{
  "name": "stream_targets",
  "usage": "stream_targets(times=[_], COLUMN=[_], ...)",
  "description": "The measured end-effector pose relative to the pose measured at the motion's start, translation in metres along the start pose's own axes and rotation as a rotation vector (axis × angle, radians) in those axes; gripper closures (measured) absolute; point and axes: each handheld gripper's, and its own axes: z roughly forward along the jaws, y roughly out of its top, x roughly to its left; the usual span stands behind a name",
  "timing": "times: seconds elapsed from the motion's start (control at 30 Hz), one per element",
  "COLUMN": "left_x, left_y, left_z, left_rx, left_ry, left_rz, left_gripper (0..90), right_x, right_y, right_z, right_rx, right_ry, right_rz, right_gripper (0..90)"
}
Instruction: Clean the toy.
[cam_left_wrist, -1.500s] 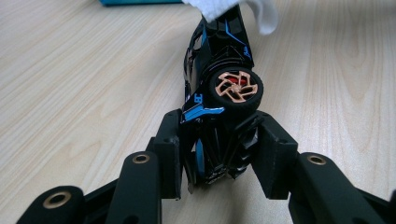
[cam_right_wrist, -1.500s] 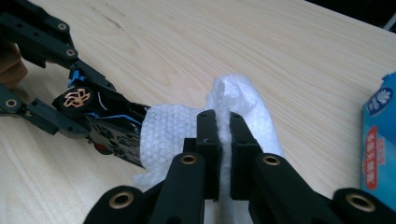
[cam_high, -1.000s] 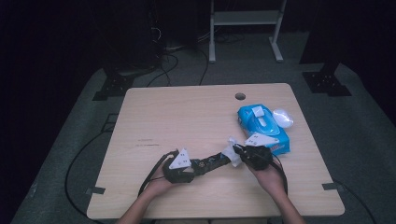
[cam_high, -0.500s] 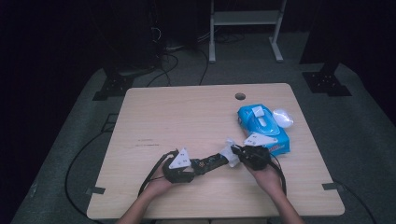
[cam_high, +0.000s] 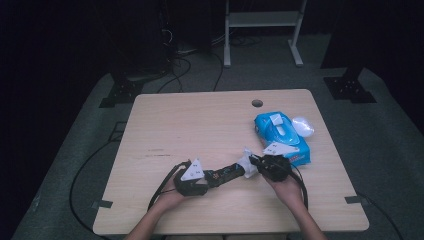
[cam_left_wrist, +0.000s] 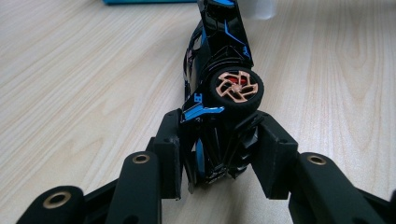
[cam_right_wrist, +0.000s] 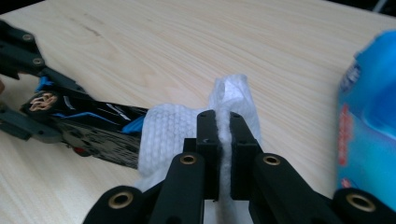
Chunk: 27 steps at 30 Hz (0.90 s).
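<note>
The left gripper (cam_left_wrist: 219, 154) has its fingers clamped on the rear of a black-and-blue toy car (cam_left_wrist: 219, 79), held on its side low over the desk (cam_high: 200, 125) near the front edge. The right gripper (cam_right_wrist: 218, 140) pinches a white wipe (cam_right_wrist: 168, 135) tight between closed fingers, pressed against the car's nose. Just beyond the right hand lies a blue wipes pack (cam_high: 280, 135) with a clear lid (cam_high: 302, 126) beside it — nothing stands between the grippers.
</note>
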Motion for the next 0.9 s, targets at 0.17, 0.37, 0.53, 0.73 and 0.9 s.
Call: stream_targets(times=[0.17,0.37,0.53,0.73,0.9], left_x=[0.000,-0.001,-0.001,0.000,-0.001], left_y=[0.000,0.000,0.000,0.000,0.000], left_z=[0.001,0.000,0.001,0.002,0.002], left_rx=[-0.003,-0.002,-0.005,-0.012,-0.012], left_ry=[0.002,0.007,0.003,0.003,0.003], left_rz=[-0.003,0.000,-0.001,-0.016,-0.013], left_gripper=[58.4,58.4,58.4,58.4,58.4], right_x=[0.013,0.022,0.018,0.039,0.060], right_y=[0.006,0.003,0.004,0.011,0.015], right_z=[0.000,0.009,0.006,0.017,0.026], right_rx=[-0.047,-0.004,-0.007,-0.009,-0.010], right_ry=[0.079,0.076,0.041,0.085,0.190], right_rz=[-0.012,-0.064,-0.053,-0.091,-0.100], right_gripper=[85.0,85.0,85.0,85.1,85.1])
